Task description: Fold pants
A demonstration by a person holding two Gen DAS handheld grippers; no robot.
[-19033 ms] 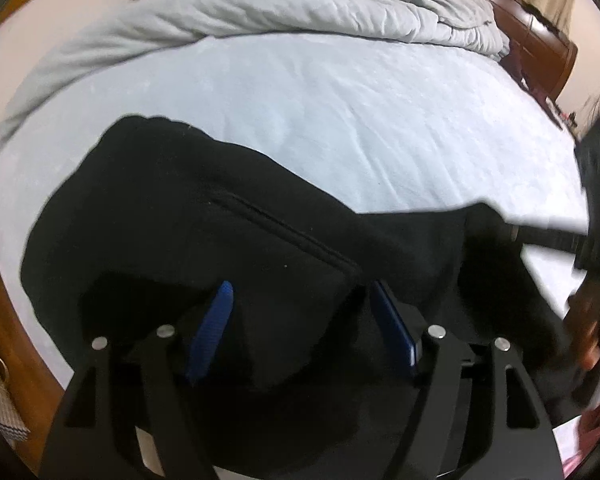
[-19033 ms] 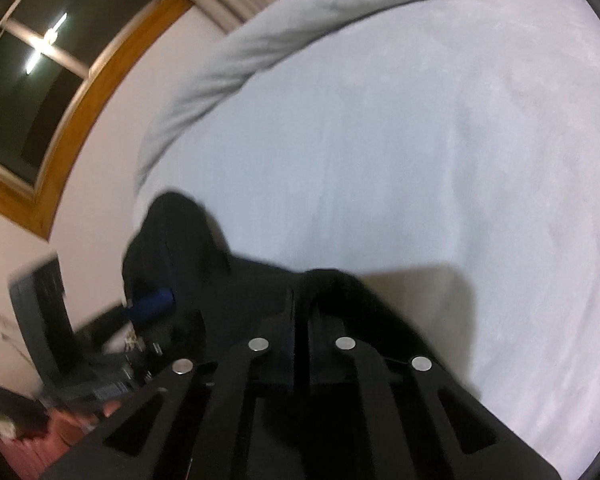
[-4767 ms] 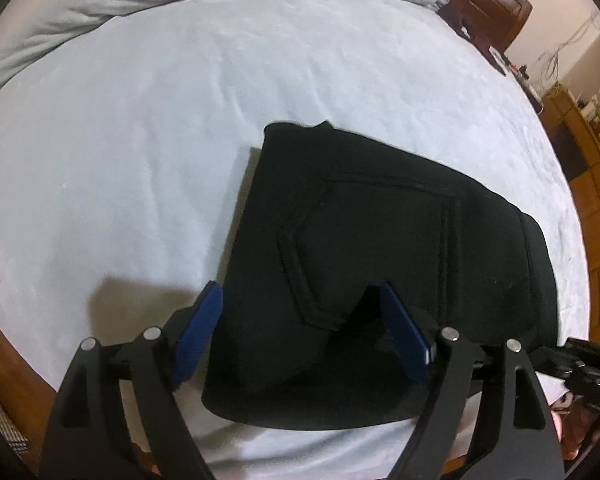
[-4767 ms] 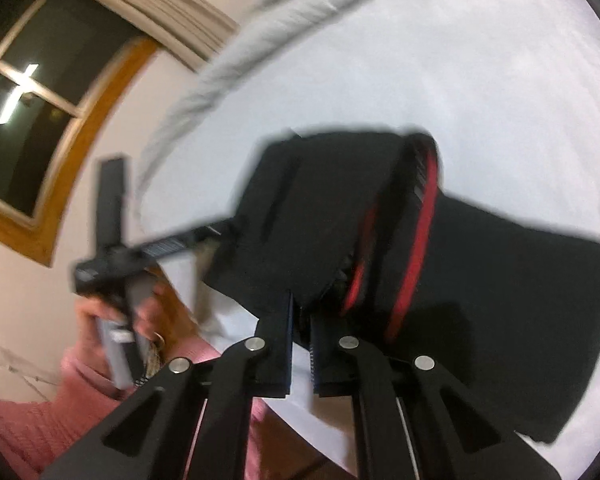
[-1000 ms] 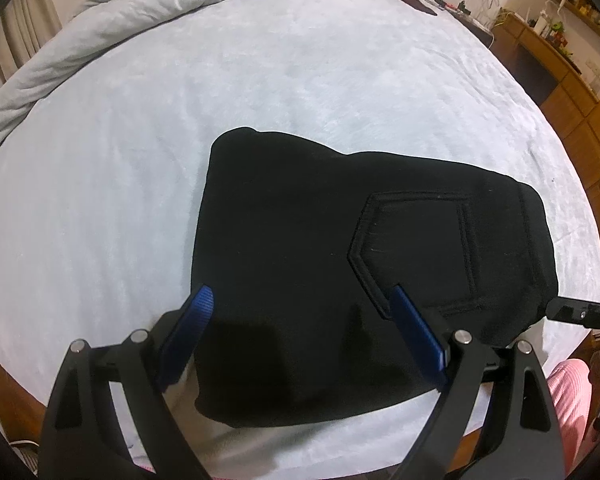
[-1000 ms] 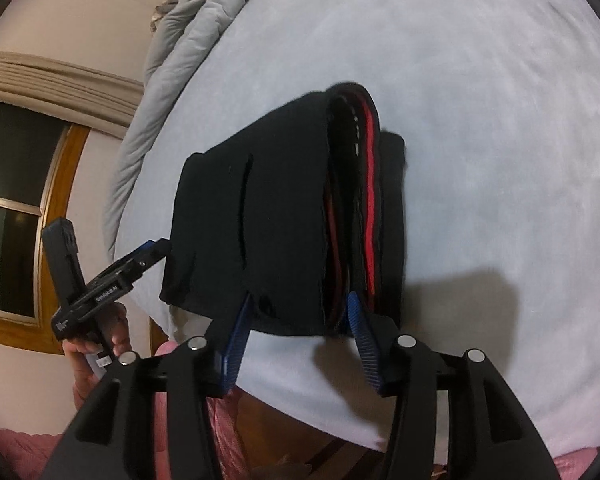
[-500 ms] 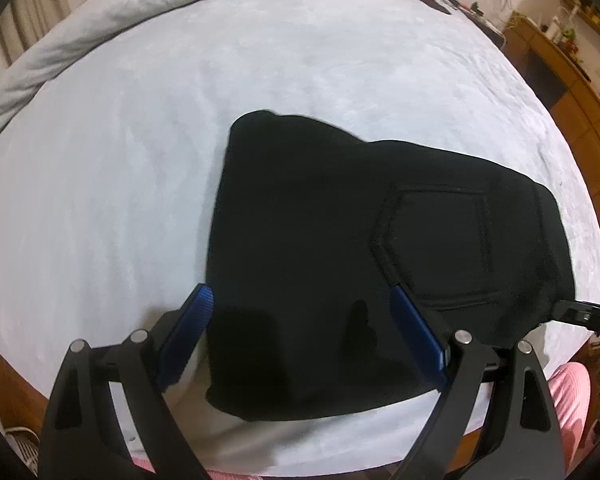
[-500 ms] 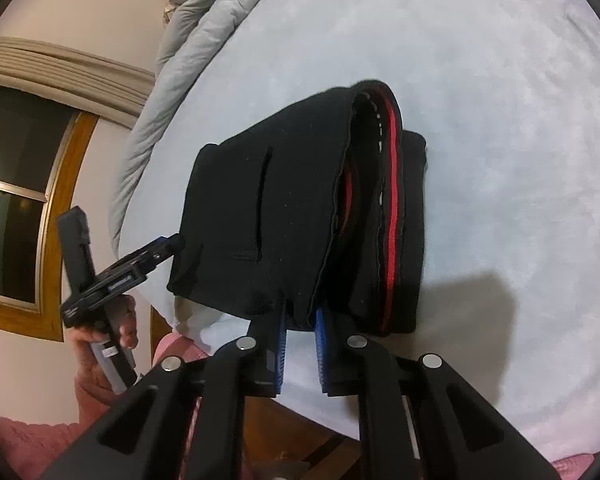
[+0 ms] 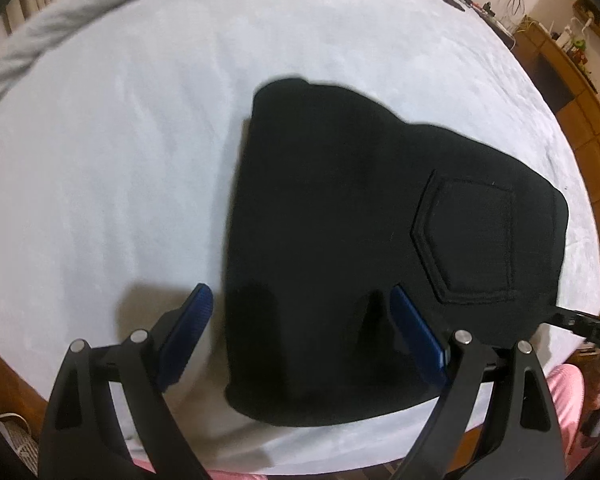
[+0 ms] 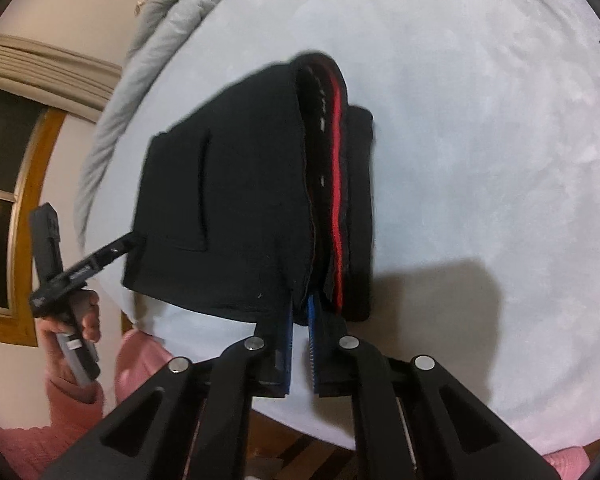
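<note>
The black pants (image 9: pixel 360 232) lie folded into a thick bundle near the front edge of the white bed sheet (image 9: pixel 120 140), back pocket up. My left gripper (image 9: pixel 300 320) is open, its blue pads straddling the bundle's near left corner. In the right wrist view the pants (image 10: pixel 236 200) show a red stripe inside the waistband. My right gripper (image 10: pixel 300 312) is shut on the near corner of the waistband's top layer. The left gripper (image 10: pixel 84 268) shows there at the bundle's left edge.
A grey duvet (image 9: pixel 40 36) is bunched along the far side of the bed. Wooden furniture (image 9: pixel 572 68) stands at the right. The bed's wooden frame (image 9: pixel 4 364) runs under the near edge. A window with a wooden frame (image 10: pixel 8 208) is at the left.
My right gripper closed from open onto the waistband corner. My left gripper shifted left, so the bundle sits further right in its view.
</note>
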